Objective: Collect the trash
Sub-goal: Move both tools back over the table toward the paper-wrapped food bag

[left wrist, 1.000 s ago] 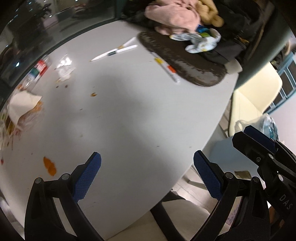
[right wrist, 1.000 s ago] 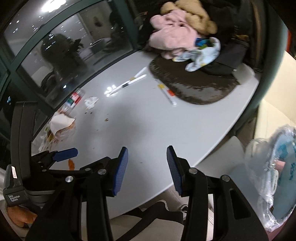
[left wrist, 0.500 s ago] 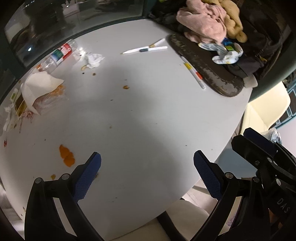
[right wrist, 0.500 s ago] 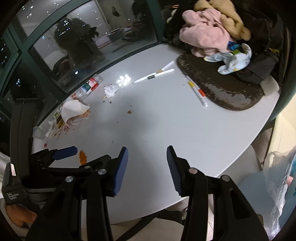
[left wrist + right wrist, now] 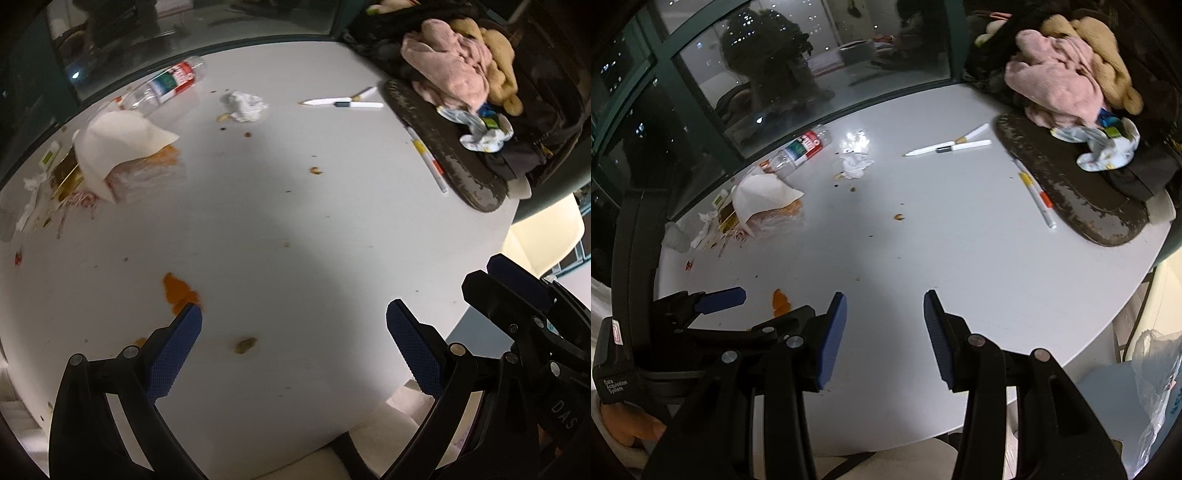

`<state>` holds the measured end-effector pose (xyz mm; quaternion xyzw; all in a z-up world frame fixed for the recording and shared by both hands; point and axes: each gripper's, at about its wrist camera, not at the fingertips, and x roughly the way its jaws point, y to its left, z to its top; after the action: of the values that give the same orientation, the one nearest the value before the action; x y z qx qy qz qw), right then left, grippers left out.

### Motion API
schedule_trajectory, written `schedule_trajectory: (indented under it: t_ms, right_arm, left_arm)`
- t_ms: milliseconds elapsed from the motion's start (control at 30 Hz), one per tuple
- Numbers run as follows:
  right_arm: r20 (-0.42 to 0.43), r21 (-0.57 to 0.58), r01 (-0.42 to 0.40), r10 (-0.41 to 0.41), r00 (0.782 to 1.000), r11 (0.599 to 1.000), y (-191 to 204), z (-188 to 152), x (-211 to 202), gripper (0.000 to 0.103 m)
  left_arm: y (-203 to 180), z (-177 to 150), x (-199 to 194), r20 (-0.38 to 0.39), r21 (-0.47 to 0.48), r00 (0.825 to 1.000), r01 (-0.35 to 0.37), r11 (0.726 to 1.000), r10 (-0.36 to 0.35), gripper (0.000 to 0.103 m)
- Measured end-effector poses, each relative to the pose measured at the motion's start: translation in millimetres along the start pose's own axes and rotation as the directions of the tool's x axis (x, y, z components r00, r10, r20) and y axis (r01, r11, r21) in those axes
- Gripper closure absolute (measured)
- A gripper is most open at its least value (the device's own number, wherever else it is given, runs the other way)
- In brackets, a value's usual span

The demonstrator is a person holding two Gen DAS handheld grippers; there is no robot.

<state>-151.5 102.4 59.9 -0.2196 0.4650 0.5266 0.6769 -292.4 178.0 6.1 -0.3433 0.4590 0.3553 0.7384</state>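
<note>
Approach step: left tongs (image 5: 294,332) wide, right tongs (image 5: 885,317) wide, both empty over bench (image 5: 332,229). Next: reach crumpled tissue (image 5: 243,106), pinch, bag it.

bottle (image 5: 168,79) behind crumpled tissue (image 5: 244,106), pens (image 5: 341,103) right

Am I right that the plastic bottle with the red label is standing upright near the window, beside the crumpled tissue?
Not quite: the plastic bottle is lying on its side, not upright. It is near the window, beside the crumpled tissue, as the right wrist view shows.
</note>
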Motion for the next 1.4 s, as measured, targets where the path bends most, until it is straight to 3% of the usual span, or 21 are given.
schedule_trajectory:
  t_ms: [800, 1033, 1267, 1400]
  right_arm:
    - [-0.071, -0.127, -0.078, 0.069, 0.995, 0.989, 143, 11, 59, 0.061]
    - [-0.105, -0.135, -0.093, 0.079, 0.991, 0.986, 145, 14, 70, 0.06]
    - [-0.121, -0.171, -0.122, 0.102, 0.987, 0.978, 130, 37, 81, 0.06]
    - [-0.131, -0.215, -0.147, 0.121, 0.984, 0.965, 118, 57, 84, 0.051]
  left_arm:
    - [156, -24, -14, -0.03, -0.161, 0.998, -0.066, 0.985, 0.062, 0.006]
    - [171, -25, -10, -0.034, -0.224, 0.996, -0.09, 0.97, 0.084, 0.006]
    - [170, -4, -4, -0.024, -0.308, 0.994, -0.11, 0.945, 0.108, 0.006]
    - [164, 15, -3, -0.009, -0.351, 0.992, -0.121, 0.929, 0.126, 0.006]
